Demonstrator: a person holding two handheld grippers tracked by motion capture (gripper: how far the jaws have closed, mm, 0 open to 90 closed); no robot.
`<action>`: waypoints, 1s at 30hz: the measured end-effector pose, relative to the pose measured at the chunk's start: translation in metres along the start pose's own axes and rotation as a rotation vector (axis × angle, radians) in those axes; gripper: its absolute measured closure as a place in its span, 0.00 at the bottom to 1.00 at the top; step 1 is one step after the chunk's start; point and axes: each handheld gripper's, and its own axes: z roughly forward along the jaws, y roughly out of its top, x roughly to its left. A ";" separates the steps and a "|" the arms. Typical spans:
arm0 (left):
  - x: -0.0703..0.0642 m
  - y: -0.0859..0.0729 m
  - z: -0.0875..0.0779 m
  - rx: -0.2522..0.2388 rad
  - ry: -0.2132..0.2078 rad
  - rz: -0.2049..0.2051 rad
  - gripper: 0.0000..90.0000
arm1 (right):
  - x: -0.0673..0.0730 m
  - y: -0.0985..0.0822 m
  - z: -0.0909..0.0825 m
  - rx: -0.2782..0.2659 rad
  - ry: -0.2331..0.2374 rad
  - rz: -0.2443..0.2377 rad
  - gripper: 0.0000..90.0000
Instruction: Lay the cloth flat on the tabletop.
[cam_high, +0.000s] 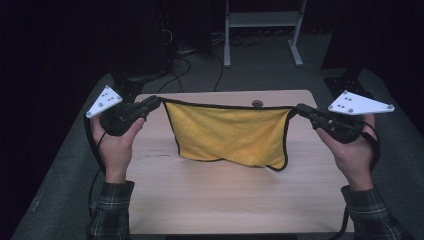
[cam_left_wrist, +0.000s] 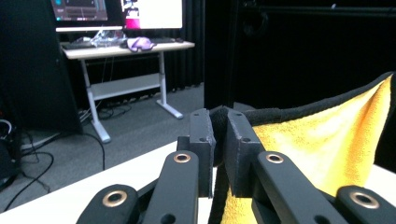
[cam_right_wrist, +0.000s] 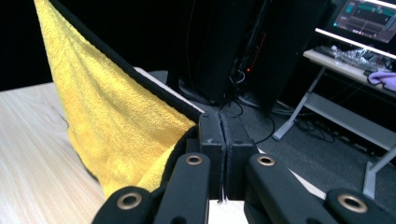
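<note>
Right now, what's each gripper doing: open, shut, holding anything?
Left gripper: shut on one top corner of the yellow cloth.
Right gripper: shut on the other top corner; the cloth hangs stretched between them.

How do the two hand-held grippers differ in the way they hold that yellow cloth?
The left gripper pinches the yellow cloth's left top corner; the right gripper pinches the right top corner. In its own view, the left gripper's jaws show a slight gap with black hem bunched between them; the right gripper's jaws look pressed nearly flush. Both are shut on the cloth, stretching its top edge above the table.
</note>
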 end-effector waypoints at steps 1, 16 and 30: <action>-0.002 0.002 -0.004 -0.013 -0.014 0.001 0.92 | 0.002 0.002 -0.006 -0.015 0.002 -0.003 0.98; -0.046 0.017 -0.066 -0.059 -0.075 0.053 0.92 | 0.025 0.009 -0.063 -0.074 0.035 -0.049 0.98; -0.037 -0.027 -0.043 0.142 -0.056 -0.024 0.92 | 0.028 -0.022 -0.041 0.047 0.083 -0.027 0.98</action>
